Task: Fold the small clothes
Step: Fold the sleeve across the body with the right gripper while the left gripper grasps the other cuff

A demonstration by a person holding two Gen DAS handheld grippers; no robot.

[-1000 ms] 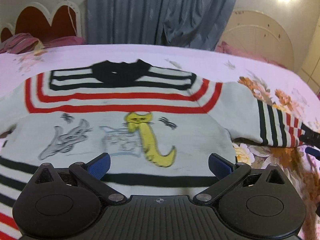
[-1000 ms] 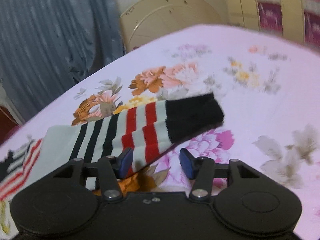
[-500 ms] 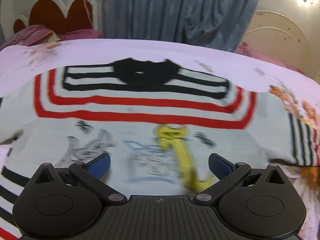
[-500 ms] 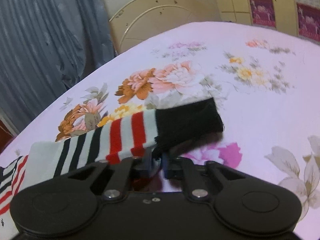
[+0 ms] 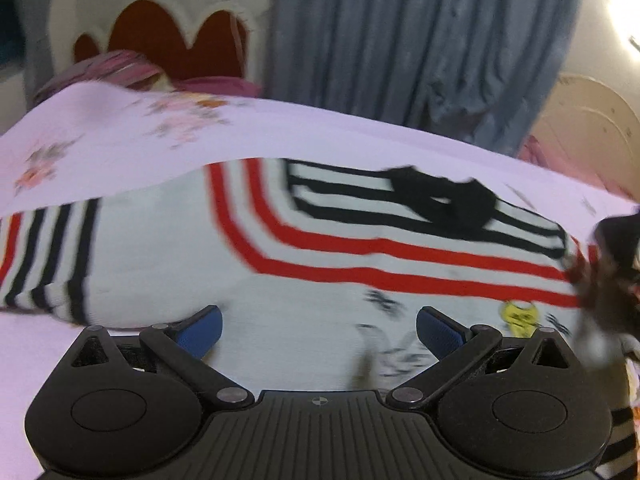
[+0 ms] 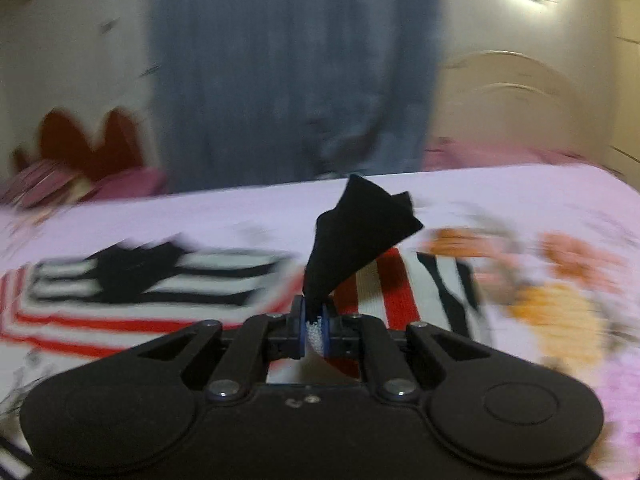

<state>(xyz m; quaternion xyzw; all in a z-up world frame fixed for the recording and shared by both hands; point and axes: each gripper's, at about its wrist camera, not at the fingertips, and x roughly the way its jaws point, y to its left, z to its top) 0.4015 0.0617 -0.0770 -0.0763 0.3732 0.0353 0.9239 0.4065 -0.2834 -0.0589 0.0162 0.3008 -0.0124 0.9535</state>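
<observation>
On the left, the left gripper (image 5: 318, 330) is hovering low over the white knitted sweater with red and black stripes (image 5: 280, 280), its blue-padded jaws spread wide and gripping nothing. The sweater is lying flat, front up, across the middle of the bed, its striped left sleeve (image 5: 48, 256) stretching toward the bed's left edge and its black collar (image 5: 440, 200) pointing at the far edge. To the right, the right gripper (image 6: 314, 326) is pinching the black cuff of the right sleeve (image 6: 360, 232) with jaws clenched, the cuff standing up above the sweater's shoulder. The knit looks soft, light and floppy, so it will likely drape and slip rather than crease sharply; cuffs, hem and shoulder seams seem the surest places to pinch. The pale pink floral bedsheet (image 6: 520, 208) is giving a yielding, cushioned surface. Behind, a grey-blue curtain (image 5: 420, 48) is hanging beside a red-and-cream scalloped headboard (image 5: 160, 40) and cream wall.
</observation>
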